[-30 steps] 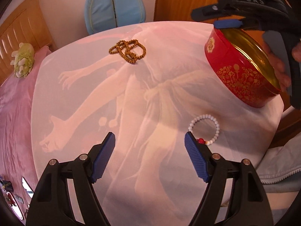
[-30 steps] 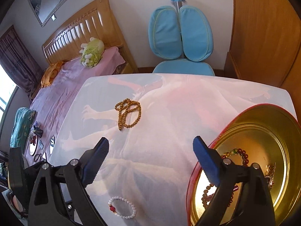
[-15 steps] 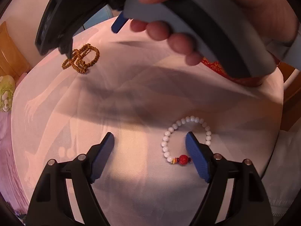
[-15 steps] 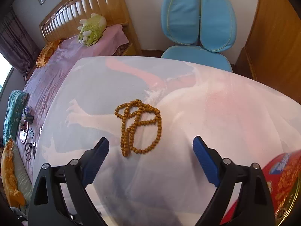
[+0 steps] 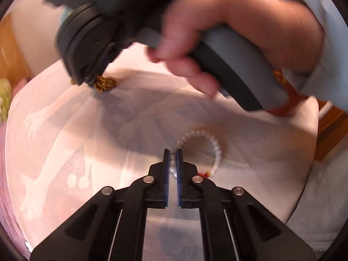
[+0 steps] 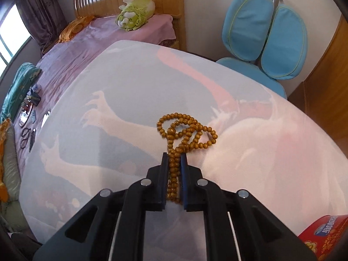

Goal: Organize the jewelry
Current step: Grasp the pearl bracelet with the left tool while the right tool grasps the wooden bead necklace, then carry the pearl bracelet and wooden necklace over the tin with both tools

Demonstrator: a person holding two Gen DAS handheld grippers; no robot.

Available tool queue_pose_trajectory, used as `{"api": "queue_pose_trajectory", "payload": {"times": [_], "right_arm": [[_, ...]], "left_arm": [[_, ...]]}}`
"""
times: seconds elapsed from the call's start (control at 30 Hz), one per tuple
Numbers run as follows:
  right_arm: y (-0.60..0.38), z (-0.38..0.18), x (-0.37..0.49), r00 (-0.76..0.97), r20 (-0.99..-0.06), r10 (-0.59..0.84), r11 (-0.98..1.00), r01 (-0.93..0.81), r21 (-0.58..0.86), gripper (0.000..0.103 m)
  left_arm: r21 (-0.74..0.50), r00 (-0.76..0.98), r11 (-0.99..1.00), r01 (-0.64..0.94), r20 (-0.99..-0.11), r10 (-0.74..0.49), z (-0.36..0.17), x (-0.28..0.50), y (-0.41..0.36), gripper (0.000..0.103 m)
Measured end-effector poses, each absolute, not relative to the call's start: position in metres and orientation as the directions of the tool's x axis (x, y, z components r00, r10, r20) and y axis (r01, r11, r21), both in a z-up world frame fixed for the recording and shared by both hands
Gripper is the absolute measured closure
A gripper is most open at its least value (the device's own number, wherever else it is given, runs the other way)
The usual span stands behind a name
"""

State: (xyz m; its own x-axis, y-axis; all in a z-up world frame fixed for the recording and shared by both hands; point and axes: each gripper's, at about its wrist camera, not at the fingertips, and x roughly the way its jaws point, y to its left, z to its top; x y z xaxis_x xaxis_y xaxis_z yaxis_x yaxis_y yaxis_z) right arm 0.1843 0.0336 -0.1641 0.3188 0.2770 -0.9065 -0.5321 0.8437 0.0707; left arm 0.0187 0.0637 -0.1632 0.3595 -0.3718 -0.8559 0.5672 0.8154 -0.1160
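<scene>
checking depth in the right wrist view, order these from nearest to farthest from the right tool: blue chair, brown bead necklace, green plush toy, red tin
1. brown bead necklace, clamped in the right tool, on the table.
2. red tin, near corner, lower right.
3. blue chair, past the table's far edge, right.
4. green plush toy, on the bed, upper left; probably farthest, though close to the chair.

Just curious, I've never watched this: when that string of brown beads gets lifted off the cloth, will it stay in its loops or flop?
Probably flop: the brown beads lie in loose tangled loops, so the strand should dangle from the right gripper. Round beads may slip or swing.
</scene>
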Motion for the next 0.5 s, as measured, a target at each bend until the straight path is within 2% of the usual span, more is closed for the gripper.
{"api": "queue_pose_trajectory", "payload": {"times": [0.27,0.5], "right_arm": [[-0.007,-0.103,0.161,0.43,-0.803,0.413,0.87,-0.446,0.208,0.092],[-0.052,-0.034,0.118,0.555,-0.681,0.478,0.863,-0.441,0.246,0.092]], "left_arm": [[-0.146,0.451,0.873,0.464,-0.81,-0.375,-0.135,0.017,0.091,0.097],[-0.139,0.539,0.894,0.427,-0.754,-0.375,-0.095,0.017,0.102,0.097]]}}
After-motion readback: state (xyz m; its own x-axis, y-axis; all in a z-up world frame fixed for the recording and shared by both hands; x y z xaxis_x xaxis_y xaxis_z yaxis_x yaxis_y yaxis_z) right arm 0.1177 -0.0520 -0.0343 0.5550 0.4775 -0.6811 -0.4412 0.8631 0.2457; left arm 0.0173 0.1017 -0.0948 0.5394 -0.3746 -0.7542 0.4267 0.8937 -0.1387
